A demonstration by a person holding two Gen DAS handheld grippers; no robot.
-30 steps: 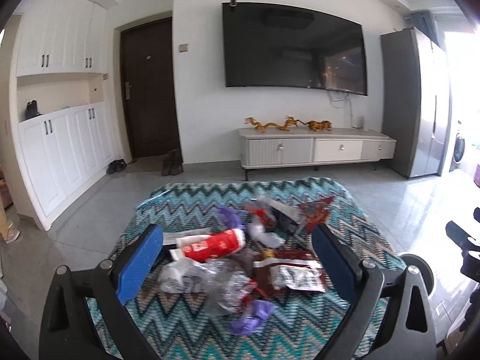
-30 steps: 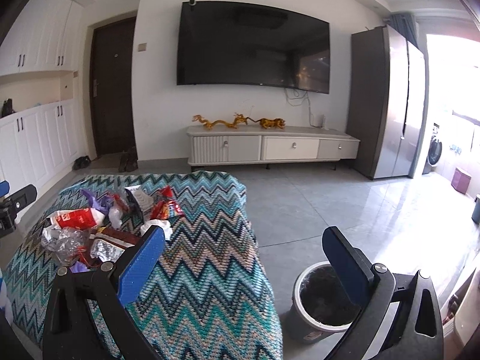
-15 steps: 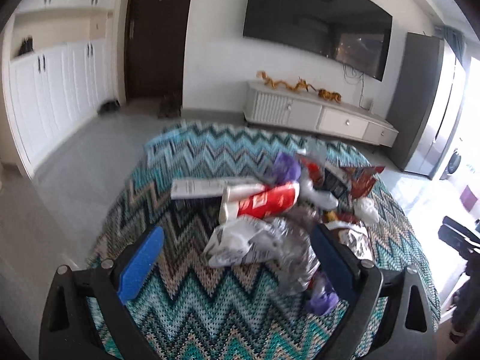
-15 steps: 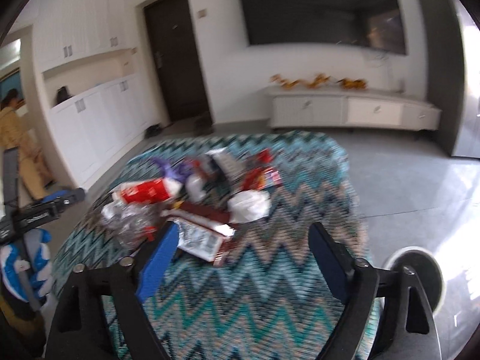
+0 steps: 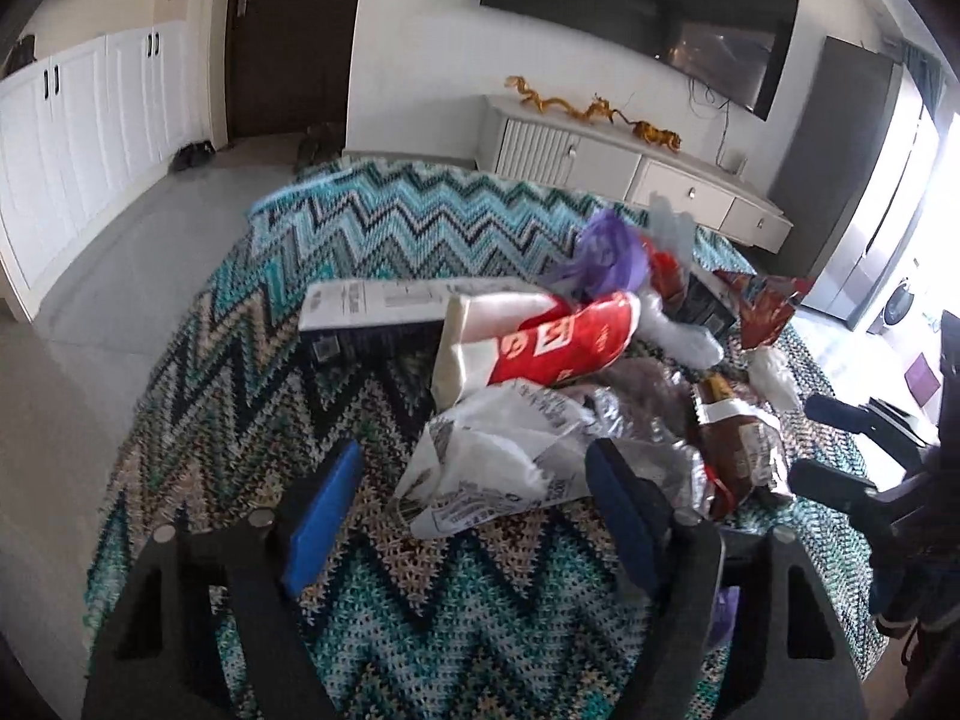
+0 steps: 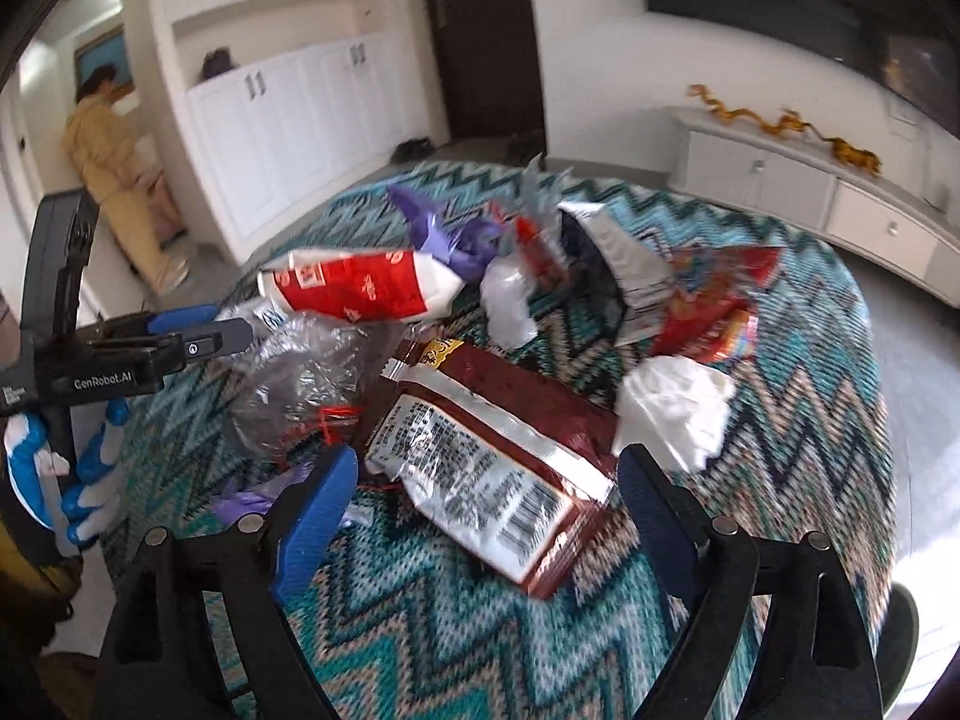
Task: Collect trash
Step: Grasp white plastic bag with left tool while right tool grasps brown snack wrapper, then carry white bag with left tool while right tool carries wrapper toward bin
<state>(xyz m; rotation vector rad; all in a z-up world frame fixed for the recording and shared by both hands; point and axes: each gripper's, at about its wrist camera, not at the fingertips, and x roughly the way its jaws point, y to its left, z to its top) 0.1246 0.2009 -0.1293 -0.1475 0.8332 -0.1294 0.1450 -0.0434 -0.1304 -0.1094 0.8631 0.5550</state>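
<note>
From the left wrist view, the left gripper (image 5: 474, 510) hangs low over the zigzag-patterned cloth (image 5: 384, 228), its blue fingers spread wide with nothing between them but the near edge of a crumpled white printed wrapper (image 5: 498, 456). Just behind that lies a red-and-white pouch (image 5: 540, 342), resting partly on a flat white box (image 5: 390, 303); a purple scrap (image 5: 606, 258) sits beyond, and a brown snack bag (image 5: 738, 444) to the right.

From the right wrist view, the right gripper (image 6: 486, 510) is also spread wide and empty, poised over the brown snack bag (image 6: 498, 438) with its barcode end nearest. A wad of white tissue (image 6: 678, 402) sits just beside the right finger, and crumpled clear plastic (image 6: 306, 372) lies to the left. The left gripper (image 6: 198, 324) shows at the left edge.
</note>
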